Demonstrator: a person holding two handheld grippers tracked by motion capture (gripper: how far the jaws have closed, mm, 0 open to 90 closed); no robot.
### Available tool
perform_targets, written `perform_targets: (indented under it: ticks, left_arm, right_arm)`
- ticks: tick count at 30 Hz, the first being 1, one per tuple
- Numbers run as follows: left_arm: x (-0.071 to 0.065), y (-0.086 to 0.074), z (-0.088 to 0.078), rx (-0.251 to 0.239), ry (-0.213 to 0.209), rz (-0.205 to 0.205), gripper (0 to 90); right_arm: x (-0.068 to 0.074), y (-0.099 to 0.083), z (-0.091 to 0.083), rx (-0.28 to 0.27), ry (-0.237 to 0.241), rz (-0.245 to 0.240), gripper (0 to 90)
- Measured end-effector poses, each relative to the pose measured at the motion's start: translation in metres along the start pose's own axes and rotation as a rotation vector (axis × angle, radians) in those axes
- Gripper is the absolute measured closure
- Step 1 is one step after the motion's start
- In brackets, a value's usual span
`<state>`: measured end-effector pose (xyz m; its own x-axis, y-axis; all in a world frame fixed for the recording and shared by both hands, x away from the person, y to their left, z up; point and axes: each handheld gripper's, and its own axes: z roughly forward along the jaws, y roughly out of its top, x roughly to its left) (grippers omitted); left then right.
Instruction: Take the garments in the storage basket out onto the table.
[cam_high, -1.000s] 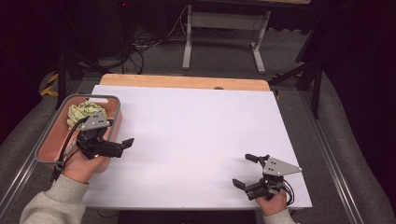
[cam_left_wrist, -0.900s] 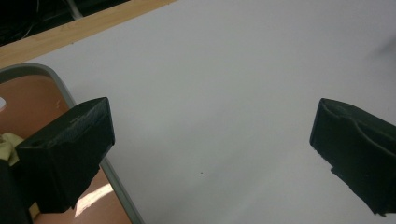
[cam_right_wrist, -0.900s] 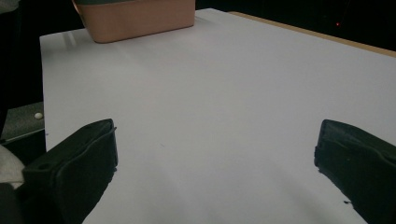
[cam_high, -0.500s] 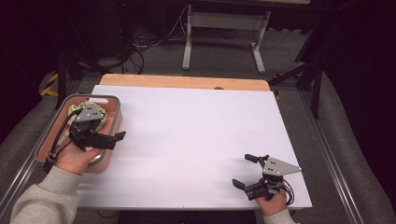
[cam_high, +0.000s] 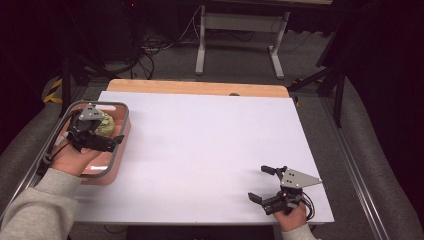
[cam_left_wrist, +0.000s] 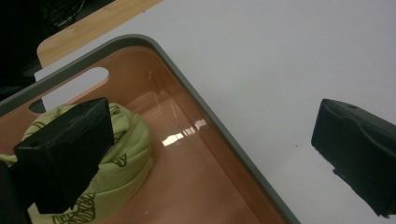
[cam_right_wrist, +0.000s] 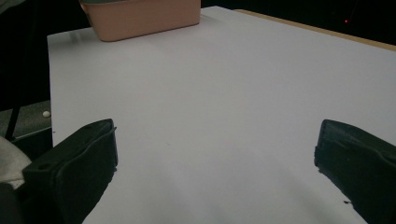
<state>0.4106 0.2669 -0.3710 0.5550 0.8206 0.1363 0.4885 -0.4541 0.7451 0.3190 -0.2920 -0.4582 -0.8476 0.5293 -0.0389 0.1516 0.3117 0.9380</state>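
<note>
- The left gripper hangs over the salmon-coloured tub at the table's left edge, and its jaws stand wide apart with nothing between them. They have just been opening a little further.
- In the left gripper view, one jaw sits above the green cloth and the other over the white table top, so the tub's grey rim runs between them.
- The green cloth, printed with darker leaf shapes, lies bunched in the far end of the tub, near the table's far left corner; the jaws do not touch it.
- The right gripper rests low near the table's near right corner, well apart from the tub, jaws spread wide and empty.
- In the right gripper view, bare white table top stretches between the two jaws, with the tub far off at the opposite edge.
- A strip of bare wood shows along the table's far edge.
</note>
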Motion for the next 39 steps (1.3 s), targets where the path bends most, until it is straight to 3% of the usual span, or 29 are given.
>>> perform_targets:
  ticks: [12, 23, 27, 35, 39]
  left_arm:
    - [0.027, 0.001, 0.016, 0.074, 0.033, -0.037, 2.0]
    - [0.048, -0.003, 0.025, 0.144, 0.065, -0.101, 4.2]
    - [0.053, -0.004, 0.031, 0.170, 0.078, -0.077, 4.2]
    - [0.061, -0.007, 0.042, 0.223, 0.138, -0.069, 1.2]
    - [0.063, -0.010, 0.048, 0.241, 0.143, -0.066, 0.4]
  right_arm:
    - [-0.001, -0.001, 0.000, -0.003, 0.012, 0.004, 0.1]
    - [-0.001, -0.002, 0.001, 0.001, 0.026, 0.014, 0.0]
    - [-0.002, -0.002, 0.002, 0.005, 0.028, 0.014, 0.1]
    - [-0.002, -0.003, 0.002, 0.004, 0.033, 0.019, 0.1]
    - [-0.002, -0.003, 0.002, 0.004, 0.035, 0.020, 0.1]
